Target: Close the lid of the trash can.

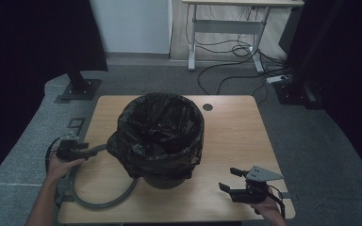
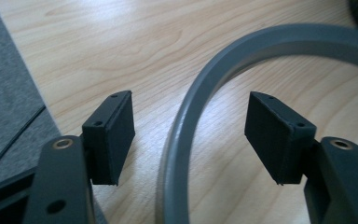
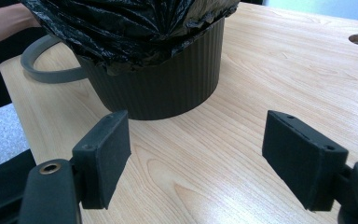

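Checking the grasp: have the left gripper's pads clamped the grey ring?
No. In the left gripper view the grey ring runs between the pads with bare table showing on both sides of it.

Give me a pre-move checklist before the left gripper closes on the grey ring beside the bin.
1. Ring between the jaws: ok. The grey ring runs up between the pads of the left gripper.
2. Pads touching the ring: not ok yet, a gap shows on both sides.
3. Ring lying flat on the table: ok in the left gripper view.
4. Ring free of the bin: cannot tell, the black bag overhangs its far part.
5. Right gripper out of the way: ok, jaws open, nothing between them, short of the bin.
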### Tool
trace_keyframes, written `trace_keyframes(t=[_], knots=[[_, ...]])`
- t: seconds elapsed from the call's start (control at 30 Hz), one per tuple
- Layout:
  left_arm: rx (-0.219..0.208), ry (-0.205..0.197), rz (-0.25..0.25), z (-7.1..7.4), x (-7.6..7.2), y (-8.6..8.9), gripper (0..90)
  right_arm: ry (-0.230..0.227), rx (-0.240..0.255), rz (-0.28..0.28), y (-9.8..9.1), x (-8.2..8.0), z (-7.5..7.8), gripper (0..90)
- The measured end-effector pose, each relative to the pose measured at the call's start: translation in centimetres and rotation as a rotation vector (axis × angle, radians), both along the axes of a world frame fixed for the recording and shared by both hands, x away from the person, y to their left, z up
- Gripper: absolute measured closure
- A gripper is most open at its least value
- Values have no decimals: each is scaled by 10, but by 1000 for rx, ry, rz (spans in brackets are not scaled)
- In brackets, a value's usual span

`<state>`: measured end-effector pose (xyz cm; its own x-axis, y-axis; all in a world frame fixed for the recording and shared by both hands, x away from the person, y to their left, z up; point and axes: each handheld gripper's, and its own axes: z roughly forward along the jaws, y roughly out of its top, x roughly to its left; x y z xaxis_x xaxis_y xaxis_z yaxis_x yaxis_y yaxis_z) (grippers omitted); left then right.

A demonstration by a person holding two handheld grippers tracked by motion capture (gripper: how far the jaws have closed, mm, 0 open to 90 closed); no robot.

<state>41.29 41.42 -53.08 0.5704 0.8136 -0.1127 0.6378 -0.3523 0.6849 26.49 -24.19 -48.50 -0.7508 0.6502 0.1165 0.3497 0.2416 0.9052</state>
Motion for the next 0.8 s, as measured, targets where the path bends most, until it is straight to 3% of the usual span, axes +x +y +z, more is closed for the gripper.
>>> trace_keyframes(t=[0.2, 0.5, 0.8], knots=[[35, 3, 22, -6, 0, 1, 416, -11, -1, -2, -1, -2, 1, 234], [85, -41, 28, -8, -7, 0, 513, -18, 7, -14, -5, -3, 2, 236], [68, -67, 1, -10, -13, 0, 642, -22, 8, -21, -7, -3, 1, 236]])
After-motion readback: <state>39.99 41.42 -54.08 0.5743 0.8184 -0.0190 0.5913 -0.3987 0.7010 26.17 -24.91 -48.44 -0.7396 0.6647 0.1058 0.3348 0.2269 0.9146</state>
